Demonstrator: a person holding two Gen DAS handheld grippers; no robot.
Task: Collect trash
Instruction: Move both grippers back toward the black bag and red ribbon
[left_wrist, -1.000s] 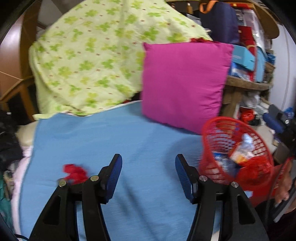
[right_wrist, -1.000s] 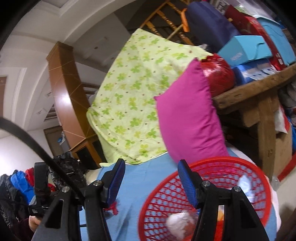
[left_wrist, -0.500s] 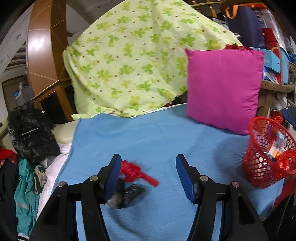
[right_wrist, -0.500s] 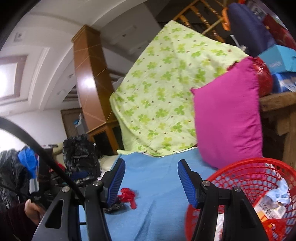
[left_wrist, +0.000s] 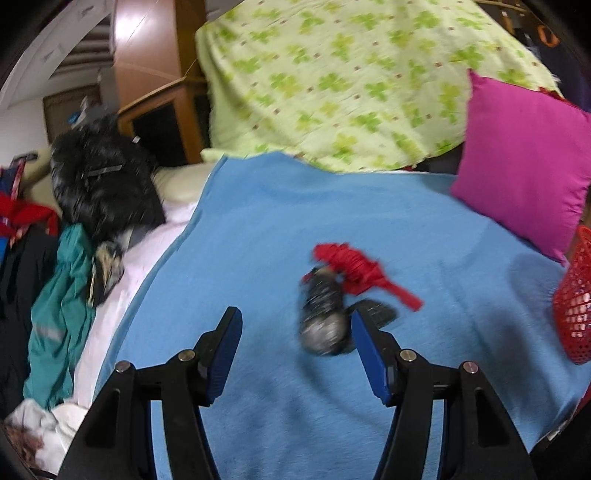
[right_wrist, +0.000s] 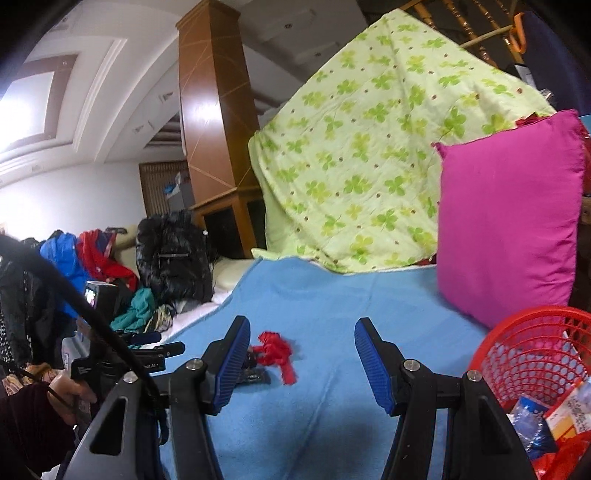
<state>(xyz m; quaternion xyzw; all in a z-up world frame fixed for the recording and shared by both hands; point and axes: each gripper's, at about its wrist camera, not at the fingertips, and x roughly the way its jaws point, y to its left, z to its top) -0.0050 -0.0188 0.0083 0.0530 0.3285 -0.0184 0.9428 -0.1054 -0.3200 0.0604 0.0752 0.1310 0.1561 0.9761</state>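
**Left gripper lines up on the last scraps**

The left gripper (left_wrist: 295, 354) hangs over the blue fleece blanket (left_wrist: 258, 229), jaws spread and empty, aimed down at a small heap: a crumpled red scrap (left_wrist: 354, 266), a dark grey crumpled wad (left_wrist: 323, 314) touching it on the near side, and a flat black wrapper (left_wrist: 376, 312) beside the wad. The right gripper (right_wrist: 301, 362) hovers jaws apart, nothing between them, with the red plastic mesh basket (right_wrist: 532, 354), already holding trash, just beside it. The step looks like the approach to a pick. Next, the left jaws need to straddle one piece and close, then carry it to the basket, right of the heap.
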